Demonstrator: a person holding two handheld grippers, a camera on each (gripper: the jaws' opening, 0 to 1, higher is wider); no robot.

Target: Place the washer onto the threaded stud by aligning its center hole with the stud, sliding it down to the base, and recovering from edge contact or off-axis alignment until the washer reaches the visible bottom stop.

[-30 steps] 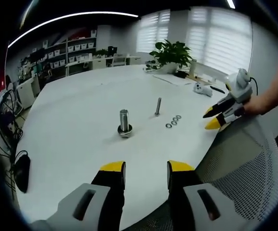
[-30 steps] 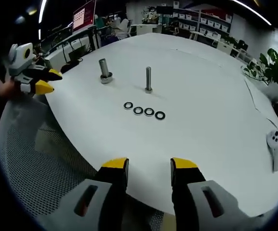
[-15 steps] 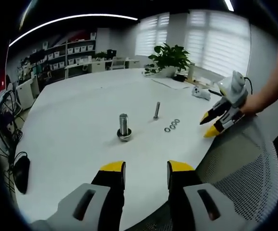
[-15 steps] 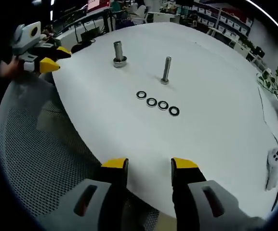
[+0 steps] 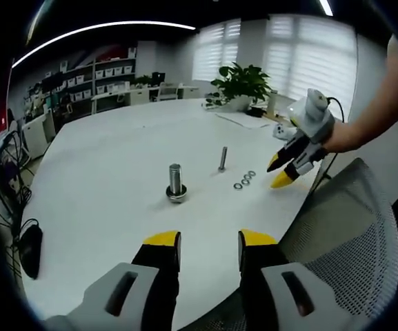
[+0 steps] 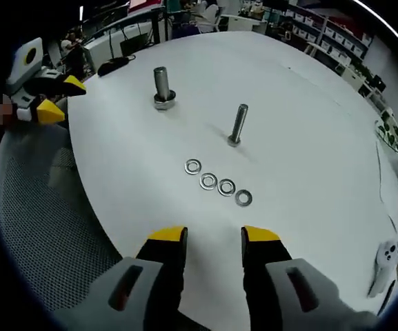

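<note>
A big round white table [image 6: 309, 124] held everything, a grey mesh chair back [image 5: 350, 234] pressed against its edge. The right gripper [image 6: 212, 238] and the left gripper [image 5: 202, 241] each hovered above the rim, yellow-tipped jaws parted with nothing between them. A thick steel stud with a wide base [image 6: 161, 88] stood beside a slimmer threaded stud [image 6: 238, 125]. Near that, four small metal washers [image 6: 217, 183] lay in a row, untouched.
</note>
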